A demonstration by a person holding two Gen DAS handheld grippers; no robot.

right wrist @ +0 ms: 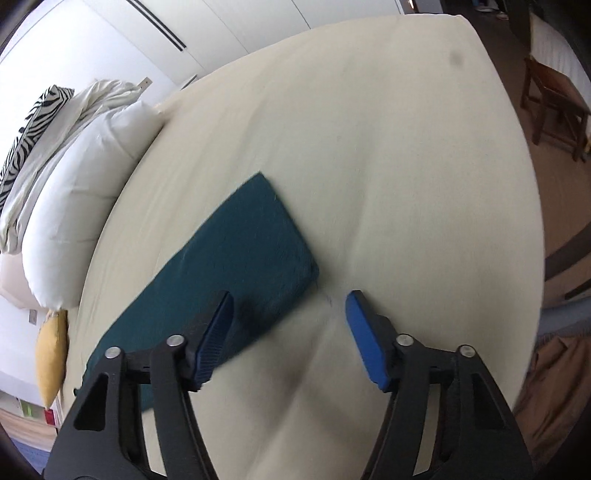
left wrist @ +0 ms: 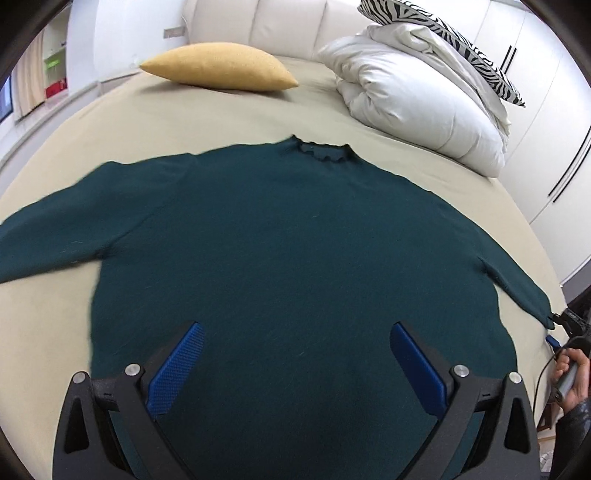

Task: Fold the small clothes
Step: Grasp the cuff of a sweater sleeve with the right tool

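Left wrist view: a dark green long-sleeved sweater (left wrist: 288, 236) lay flat on the bed (left wrist: 147, 122), filling the centre of the frame, ruffled collar toward the top and both sleeves spread toward the left and right edges. The left gripper (left wrist: 295, 365) hung above the lower body of the garment with its jaws spread wide and nothing between them. The knit looked soft, light and limp; it would likely drape and sag when lifted, so a hold on an edge such as a cuff, hem or shoulder seam seemed preferable to the middle of the panel. At the lower right edge, a hand (left wrist: 569, 376) held the other tool by the right sleeve's cuff.

Right wrist view: the sleeve end (right wrist: 255, 236) lay flat in the centre left of the frame. The right gripper (right wrist: 290, 328) stood half spread, its jaws holding nothing, with the cuff's corner beneath the left finger.

Surroundings: the bed carried a beige fitted sheet, smooth with faint creases. A yellow pillow (left wrist: 221, 68), a rolled white duvet (left wrist: 413, 96) and a zebra-print cushion (left wrist: 443, 33) sat toward the top. A wooden chair (right wrist: 554, 107) stood on the floor at upper right.
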